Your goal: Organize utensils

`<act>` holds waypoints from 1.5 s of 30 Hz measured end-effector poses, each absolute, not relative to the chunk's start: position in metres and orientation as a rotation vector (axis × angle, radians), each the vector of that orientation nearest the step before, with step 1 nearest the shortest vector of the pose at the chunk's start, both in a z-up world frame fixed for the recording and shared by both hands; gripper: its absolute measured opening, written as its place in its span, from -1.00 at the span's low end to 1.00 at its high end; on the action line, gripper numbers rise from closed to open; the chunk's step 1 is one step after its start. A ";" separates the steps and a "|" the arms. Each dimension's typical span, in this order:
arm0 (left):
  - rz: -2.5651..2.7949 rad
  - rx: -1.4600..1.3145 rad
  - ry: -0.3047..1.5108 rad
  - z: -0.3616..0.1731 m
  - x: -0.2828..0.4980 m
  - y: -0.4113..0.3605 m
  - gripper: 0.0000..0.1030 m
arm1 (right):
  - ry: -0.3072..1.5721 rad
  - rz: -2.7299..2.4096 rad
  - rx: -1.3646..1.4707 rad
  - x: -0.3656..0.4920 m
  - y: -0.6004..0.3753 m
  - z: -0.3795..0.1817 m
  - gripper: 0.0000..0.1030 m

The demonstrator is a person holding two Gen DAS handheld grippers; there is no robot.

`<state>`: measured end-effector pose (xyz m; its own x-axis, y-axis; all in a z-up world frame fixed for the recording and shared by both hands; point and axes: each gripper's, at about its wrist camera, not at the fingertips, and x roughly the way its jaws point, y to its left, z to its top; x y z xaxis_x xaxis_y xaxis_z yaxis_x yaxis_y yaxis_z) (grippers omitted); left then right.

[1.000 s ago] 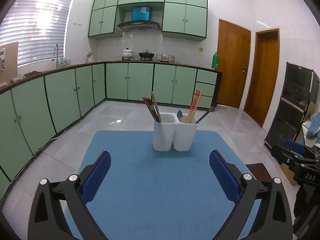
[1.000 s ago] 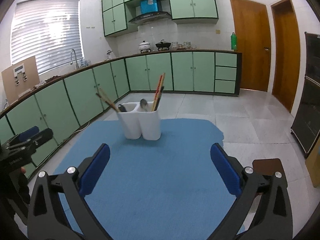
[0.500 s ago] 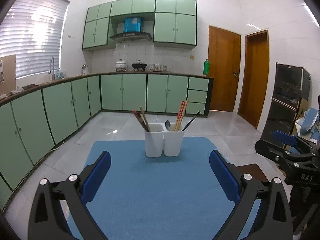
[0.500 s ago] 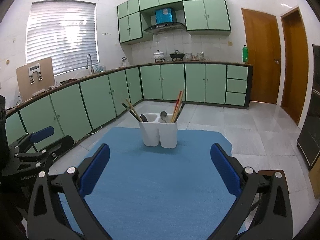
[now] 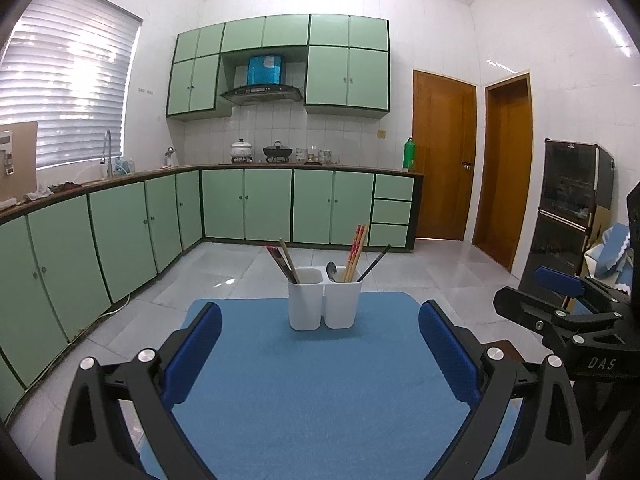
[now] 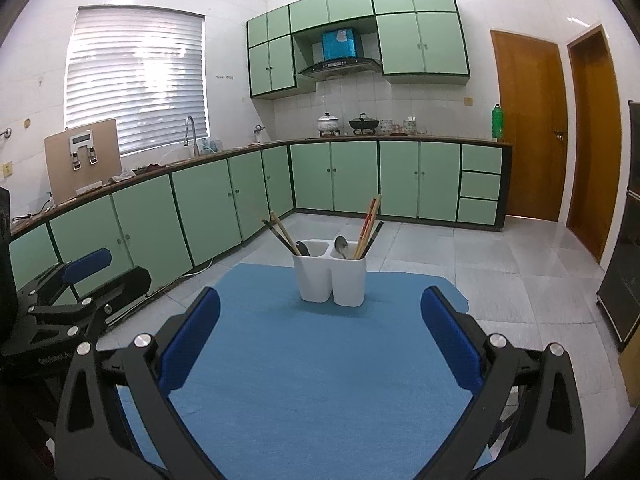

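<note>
The white plastic two-cup holder point(image 5: 325, 303) stands upright at the far end of the blue cloth mat point(image 5: 312, 392) on the desk. Thin wooden chopsticks point(image 5: 355, 253) and a shiny metal spoon point(image 6: 340, 246) poke out of it. They look light, stiff and a bit slippery, so grab them by the tops. The left tongs point(image 5: 320, 356) and right tongs point(image 6: 320, 344) are both wide apart, holding nothing. Nothing is in the way

A home kitchen: green cabinets point(image 5: 268, 204), range hood point(image 5: 262, 92) (pots point(image 5: 276, 151) below).
</note>
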<state>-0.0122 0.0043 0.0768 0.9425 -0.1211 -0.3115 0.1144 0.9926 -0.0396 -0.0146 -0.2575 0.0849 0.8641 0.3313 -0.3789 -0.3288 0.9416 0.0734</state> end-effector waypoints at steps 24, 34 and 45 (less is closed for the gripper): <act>-0.109 -0.029 0.311 0.075 -0.017 0.009 0.88 | 0.394 0.347 0.005 -0.012 -0.250 0.088 0.89; -0.108 -0.028 0.310 0.075 -0.017 0.009 0.88 | 0.392 0.349 0.009 -0.013 -0.249 0.089 0.89; -0.108 -0.028 0.312 0.075 -0.019 0.008 0.88 | 0.391 0.349 0.010 -0.013 -0.249 0.087 0.89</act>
<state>-0.0187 0.0081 0.0746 0.9461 -0.1106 -0.3045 0.1021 0.9938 -0.0439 -0.0128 -0.2488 0.0872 0.8657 0.3350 -0.3719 -0.3313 0.9405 0.0759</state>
